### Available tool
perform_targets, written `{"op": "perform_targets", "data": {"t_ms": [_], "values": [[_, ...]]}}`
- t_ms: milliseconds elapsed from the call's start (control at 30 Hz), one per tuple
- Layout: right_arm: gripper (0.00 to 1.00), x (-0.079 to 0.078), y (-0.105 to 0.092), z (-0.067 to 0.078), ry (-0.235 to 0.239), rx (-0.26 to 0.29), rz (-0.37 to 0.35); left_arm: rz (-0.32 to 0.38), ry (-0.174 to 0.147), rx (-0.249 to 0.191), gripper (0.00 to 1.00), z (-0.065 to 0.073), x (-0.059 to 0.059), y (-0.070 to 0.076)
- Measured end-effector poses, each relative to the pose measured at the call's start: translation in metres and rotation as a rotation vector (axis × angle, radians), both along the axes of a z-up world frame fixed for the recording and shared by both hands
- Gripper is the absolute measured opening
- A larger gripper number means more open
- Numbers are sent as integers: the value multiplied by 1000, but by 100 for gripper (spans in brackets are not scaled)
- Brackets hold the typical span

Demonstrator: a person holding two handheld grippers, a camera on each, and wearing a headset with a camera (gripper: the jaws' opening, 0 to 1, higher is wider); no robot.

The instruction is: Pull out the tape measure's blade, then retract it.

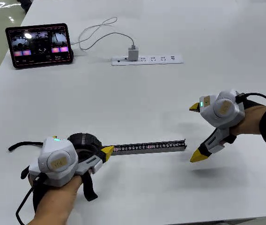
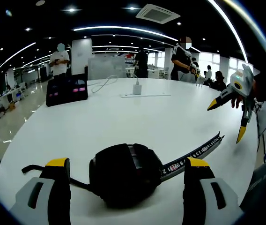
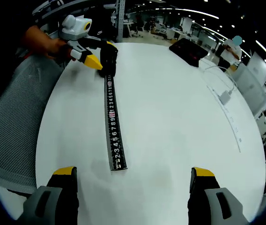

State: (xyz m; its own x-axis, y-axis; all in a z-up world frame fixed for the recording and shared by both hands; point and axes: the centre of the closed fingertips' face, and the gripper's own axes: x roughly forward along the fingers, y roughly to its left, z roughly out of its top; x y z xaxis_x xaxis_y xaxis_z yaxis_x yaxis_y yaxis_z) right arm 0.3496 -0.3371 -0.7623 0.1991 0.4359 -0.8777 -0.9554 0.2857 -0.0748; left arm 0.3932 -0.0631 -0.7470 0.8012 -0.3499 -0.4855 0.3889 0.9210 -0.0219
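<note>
A black tape measure [image 1: 83, 142] lies on the white desk [image 1: 170, 93], its blade [image 1: 149, 146] drawn out flat and its case sitting between the spread jaws of the left hand-held gripper [image 2: 127, 162]. The right hand-held gripper [image 1: 196, 132] hovers near the blade's tip, jaws wide apart.

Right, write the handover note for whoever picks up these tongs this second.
Left tongs: open, straddling the tape measure case, with a gap showing on each side.
Right tongs: open, holding nothing, raised above the table just past the end of the blade.
The blade is pulled out and lies flat on the table, free of both tongs.
Done: the pull-out. Left: retract the blade into the case.
</note>
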Motion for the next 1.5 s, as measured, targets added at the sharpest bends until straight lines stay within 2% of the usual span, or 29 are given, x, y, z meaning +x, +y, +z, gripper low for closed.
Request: {"op": "perform_targets", "data": {"t_ms": [267, 367, 400, 467, 500, 567, 700, 867, 1067, 1100, 1200, 1500], "values": [[99, -2, 7, -12, 20, 12, 43, -12, 4, 13, 99, -3, 1, -3], [98, -2, 9, -13, 26, 14, 43, -29, 32, 23, 99, -8, -2, -4], [95, -2, 9, -13, 25, 14, 45, -30, 35, 31, 99, -9, -2, -3], [91, -2, 9, -14, 26, 10, 46, -33, 43, 23, 99, -10, -3, -4], [93, 0, 9, -15, 27, 10, 39, -32, 44, 18, 99, -10, -3, -4], [93, 2, 7, -16, 14, 8, 45, -31, 42, 19, 99, -10, -2, -4], [87, 3, 7, -17, 16, 15, 53, -34, 34, 11, 99, -8, -1, -6], [76, 2, 7, -19, 20, 13, 79, -11, 29, -18, 99, -5, 2, -5], [59, -3, 6, -21, 47, 10, 83, -12, 18, -16, 99, -2, 4, -6], [52, -3, 6, -22, 56, 11, 67, -12, 19, -16, 99, -2, 4, -6], [43, -3, 7, -21, 51, 15, 75, -14, 20, -6, 99, -3, 4, -6], [29, -8, 8, -26, 67, 5, 108, -9, 18, -11, 99, -3, 6, -6]]}}
